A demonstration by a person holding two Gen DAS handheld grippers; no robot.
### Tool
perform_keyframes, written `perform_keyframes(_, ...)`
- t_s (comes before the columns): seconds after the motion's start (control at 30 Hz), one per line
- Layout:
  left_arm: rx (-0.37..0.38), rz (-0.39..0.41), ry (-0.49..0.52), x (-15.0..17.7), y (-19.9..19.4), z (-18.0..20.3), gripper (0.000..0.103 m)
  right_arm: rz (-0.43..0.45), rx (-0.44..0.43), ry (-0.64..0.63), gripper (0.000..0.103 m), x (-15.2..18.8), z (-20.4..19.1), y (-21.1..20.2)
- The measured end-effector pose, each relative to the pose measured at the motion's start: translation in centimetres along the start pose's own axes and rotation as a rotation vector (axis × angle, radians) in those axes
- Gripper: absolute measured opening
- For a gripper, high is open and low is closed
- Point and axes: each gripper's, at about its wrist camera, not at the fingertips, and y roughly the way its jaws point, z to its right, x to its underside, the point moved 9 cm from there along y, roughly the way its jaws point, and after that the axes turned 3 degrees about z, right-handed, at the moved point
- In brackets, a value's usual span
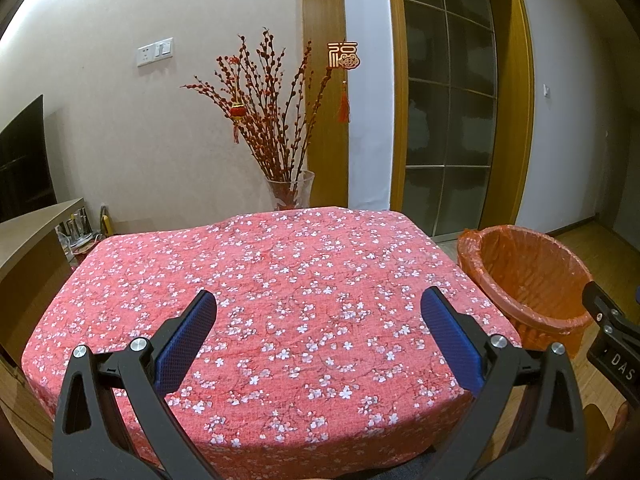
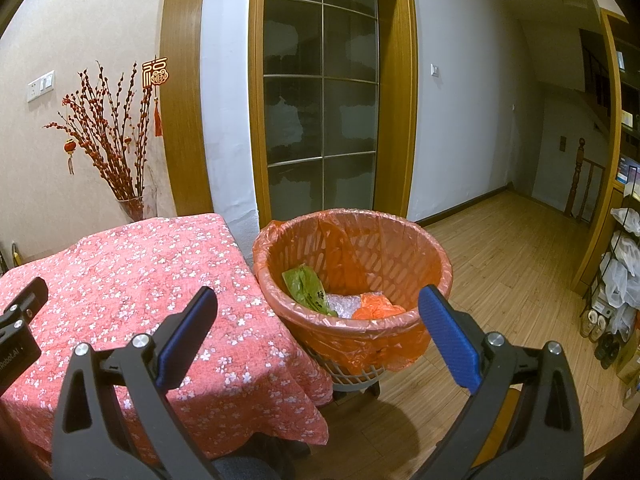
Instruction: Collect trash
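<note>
Nearest, the left gripper [image 1: 318, 312] and right gripper [image 2: 318, 310] are held spread wide, nothing gripped. Beyond, beside the floral-clothed table [image 1: 280, 280], the lined wastebasket [image 2: 400, 320] holds a green wrapper [image 2: 306, 286], bubble wrap and orange plastic; collection seems finished, with no further pickup apparently called for.

Bin [image 1: 528, 280] interior hidden in left view, near wall blocks it. Green wrapper [image 2: 306, 286], clear plastic [image 2: 340, 306], orange bag scrap [image 2: 378, 306] partly behind rim. Right gripper [image 1: 612, 332] cut off at edge.
</note>
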Motion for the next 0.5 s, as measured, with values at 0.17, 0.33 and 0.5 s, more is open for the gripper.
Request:
perform_keyframes(0.17,0.000,-0.002,-0.001,0.06,-0.01,0.03,0.101,-0.001,0.001,0.001,0.098,0.18,0.02,-0.13)
perform_keyframes(0.33,0.000,-0.009,-0.003,0.27,-0.06,0.13,0.101,-0.001,0.000,0.000,0.098,0.09,0.01,-0.02)
perform_keyframes(0.5,0.002,-0.014,-0.002,0.37,-0.05,0.31,0.101,-0.005,0.003,0.000,0.098,0.72,-0.02,-0.39)
